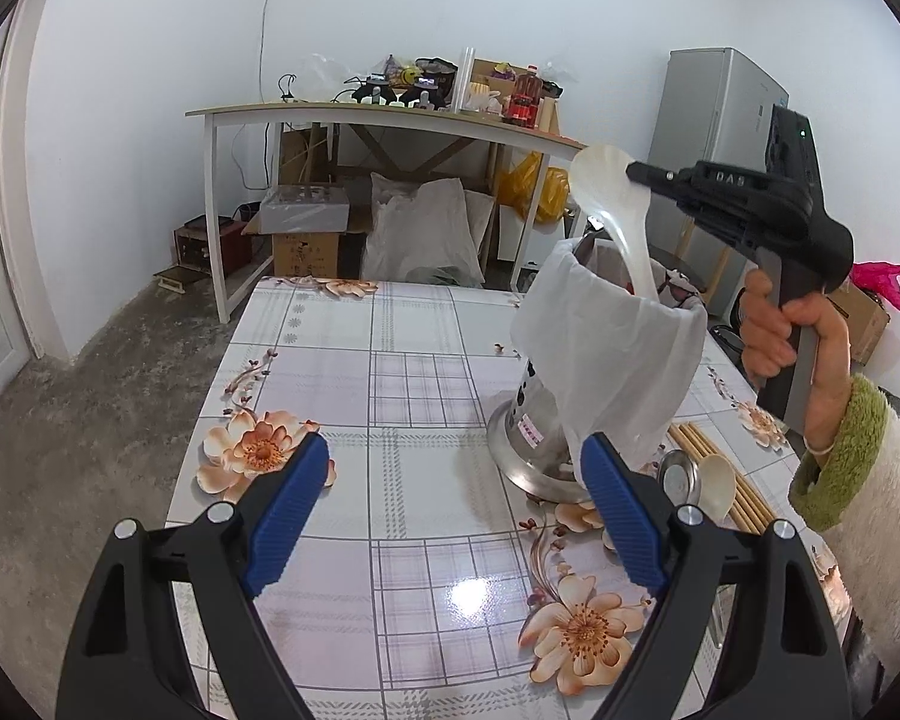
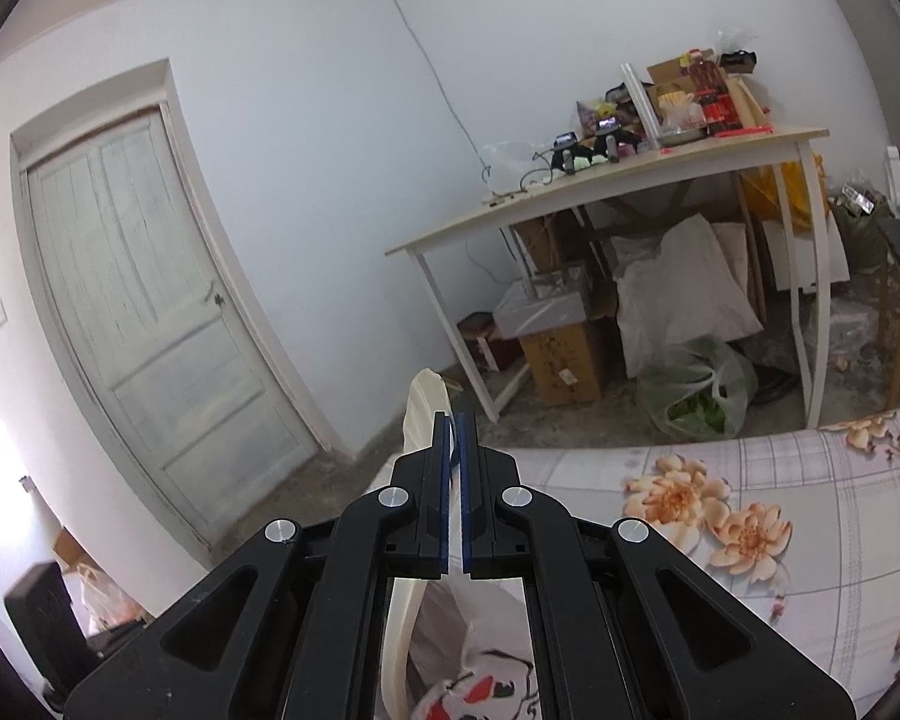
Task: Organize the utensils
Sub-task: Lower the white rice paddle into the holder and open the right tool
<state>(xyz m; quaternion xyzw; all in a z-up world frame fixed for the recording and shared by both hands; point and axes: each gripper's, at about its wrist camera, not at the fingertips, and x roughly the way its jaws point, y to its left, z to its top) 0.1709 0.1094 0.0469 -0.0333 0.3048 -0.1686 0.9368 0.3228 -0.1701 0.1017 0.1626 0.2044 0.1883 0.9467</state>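
Right claw pinched on pale spoon above bag-lined holder; left claw wide, empty. Probably light, stiff, slick, brittle: best gripped at bowl edge, gently.

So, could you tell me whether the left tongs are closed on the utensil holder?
No, the left tongs stand wide open, empty, short of the utensil holder.

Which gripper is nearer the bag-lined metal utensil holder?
Right. The right gripper grips a white spoon just above the holder; the left gripper, open, is beside its base.
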